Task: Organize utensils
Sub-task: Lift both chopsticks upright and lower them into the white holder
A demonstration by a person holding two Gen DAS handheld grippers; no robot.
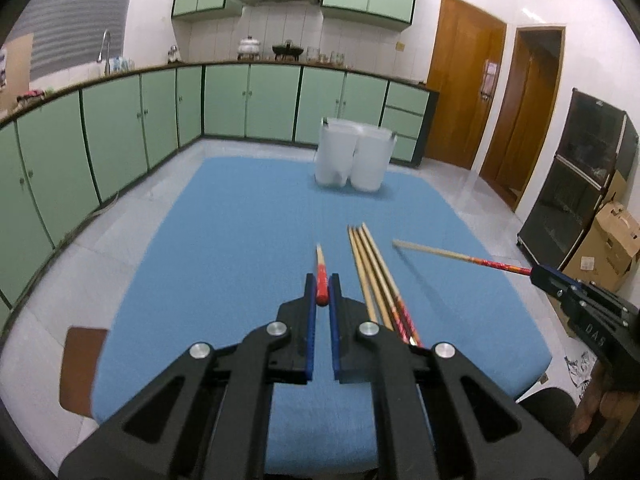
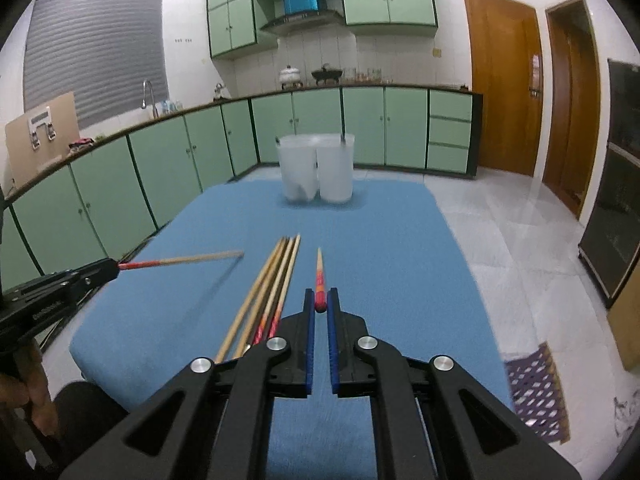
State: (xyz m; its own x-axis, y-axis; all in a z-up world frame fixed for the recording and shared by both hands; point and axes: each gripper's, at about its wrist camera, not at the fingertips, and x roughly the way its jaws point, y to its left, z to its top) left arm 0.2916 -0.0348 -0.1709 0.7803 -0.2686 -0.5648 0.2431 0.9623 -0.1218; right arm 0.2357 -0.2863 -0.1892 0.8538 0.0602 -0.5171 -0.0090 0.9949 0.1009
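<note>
My left gripper (image 1: pixel 322 285) is shut on the red end of a chopstick (image 1: pixel 320 264), held off the blue cloth (image 1: pixel 240 240) with its pale tip pointing forward. My right gripper (image 2: pixel 320 299) is shut on the red end of another chopstick (image 2: pixel 319 270), also raised. Each shows in the other's view: the right gripper (image 1: pixel 536 274) with its chopstick (image 1: pixel 440 254), the left gripper (image 2: pixel 114 268) with its chopstick (image 2: pixel 192 259). Several more chopsticks (image 1: pixel 374 276) (image 2: pixel 272 280) lie side by side on the cloth between the grippers. Two translucent white holders (image 1: pixel 352 156) (image 2: pixel 316 168) stand at the far end.
Green kitchen cabinets (image 1: pixel 160 120) run along the left and back. A black cabinet (image 1: pixel 580 184) and a cardboard box (image 1: pixel 612 240) stand at the right. A patterned mat (image 2: pixel 536 392) lies on the tiled floor. A hand (image 2: pixel 36 400) holds the left gripper's grip.
</note>
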